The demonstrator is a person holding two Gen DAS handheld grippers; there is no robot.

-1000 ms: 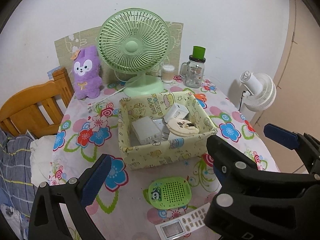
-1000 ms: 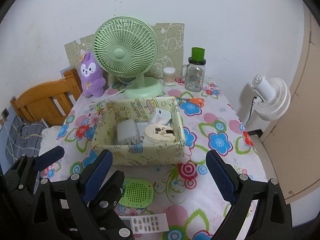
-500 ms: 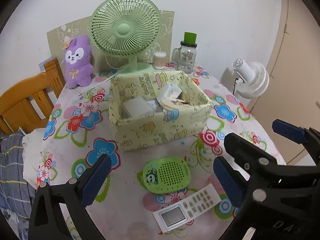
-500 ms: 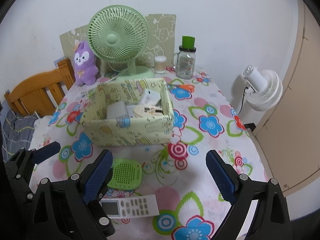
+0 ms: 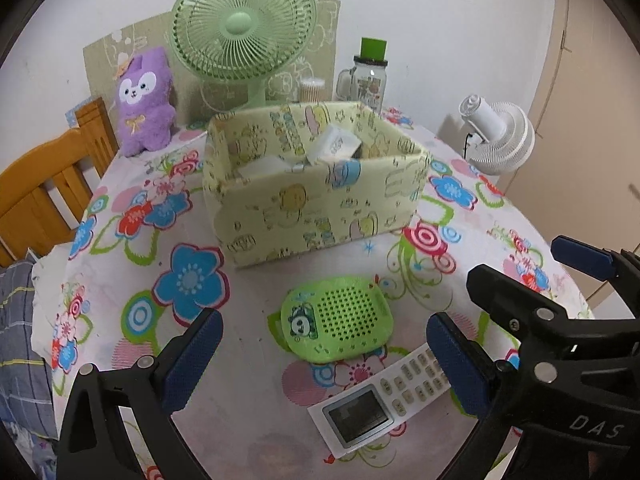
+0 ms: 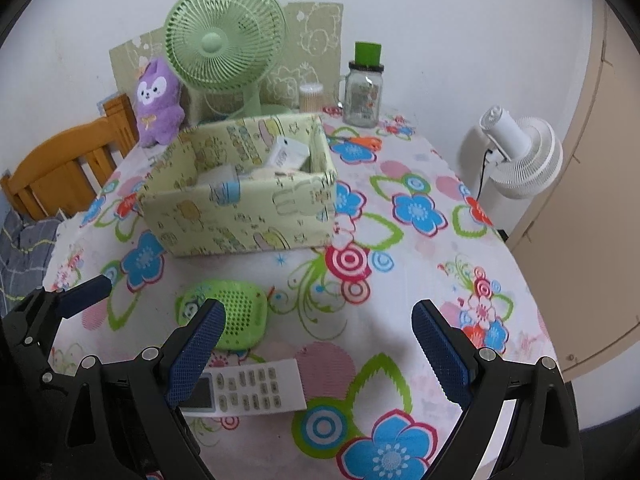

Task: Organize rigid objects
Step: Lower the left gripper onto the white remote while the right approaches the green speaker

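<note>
**Both grippers drop toward the loose items in front of the box**

Since a second ago both cameras have sunk lower and closer to the table (image 5: 248, 384), so the box's (image 5: 316, 208) near wall now hides most of what lies inside it.

Left gripper (image 5: 320, 360) is spread wide and empty, as is the right gripper (image 6: 316, 352).

Two things lie loose on the flowered cloth, near the front edge: a green speaker (image 5: 336, 318) and, touching its near rim, a white remote (image 5: 384, 396). The box stands beyond them, apart from both.

In the left view the speaker sits between the left gripper's fingers, just ahead of the tips, so that hand looks the nearer one. In the right view both items lie off to the left, partly behind the right gripper's left finger (image 6: 196, 352).

The remote's long axis runs slantwise across the left view, screen end toward the camera, button end pointing away and to the right. The speaker is a flat oval, longer side to side.
</note>
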